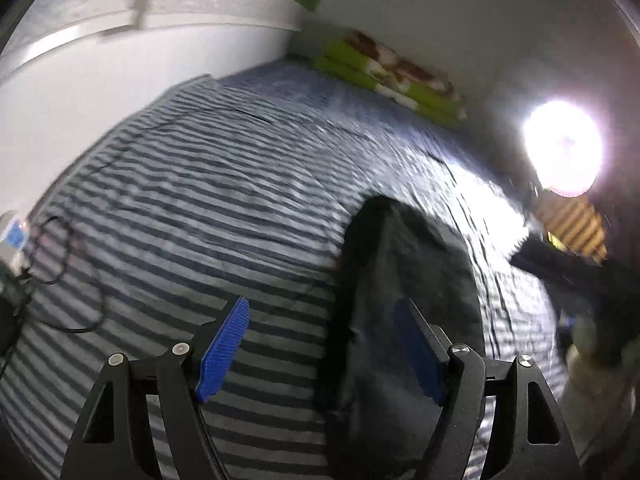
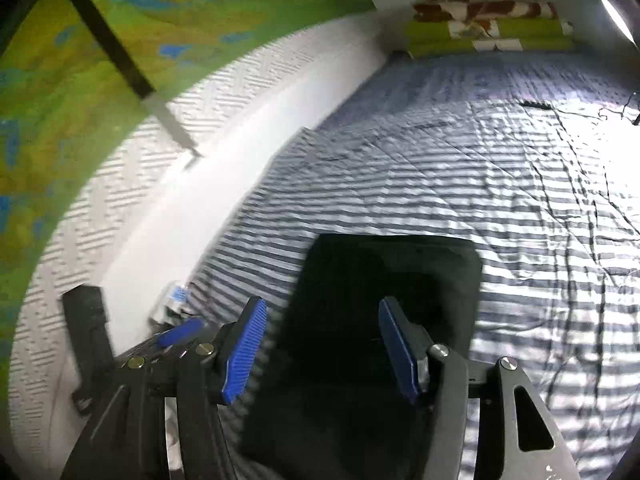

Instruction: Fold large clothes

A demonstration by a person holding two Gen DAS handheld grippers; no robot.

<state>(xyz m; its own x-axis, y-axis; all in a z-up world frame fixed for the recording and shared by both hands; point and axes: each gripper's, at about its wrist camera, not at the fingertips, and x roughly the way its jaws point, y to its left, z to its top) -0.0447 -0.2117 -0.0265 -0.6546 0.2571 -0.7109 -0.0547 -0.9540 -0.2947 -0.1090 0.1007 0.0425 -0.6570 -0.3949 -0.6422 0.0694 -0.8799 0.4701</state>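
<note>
Both grippers hang spread and empty above the striped bedcover [image 2: 400, 184], where the dark garment [image 2: 380, 300] lies in a neat rectangle. I'd bring my left gripper [image 1: 320, 356] and right gripper [image 2: 320, 348] down onto its near corners, pinching all layers together.

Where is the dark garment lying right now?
The dark garment lies on the striped bedspread, straight ahead of the open right gripper; in the left wrist view it sits right of centre.

Right gripper [image 2: 322, 350] hangs spread over folded dark garment [image 2: 384, 276] on striped bedsheet [image 2: 460, 184].
</note>
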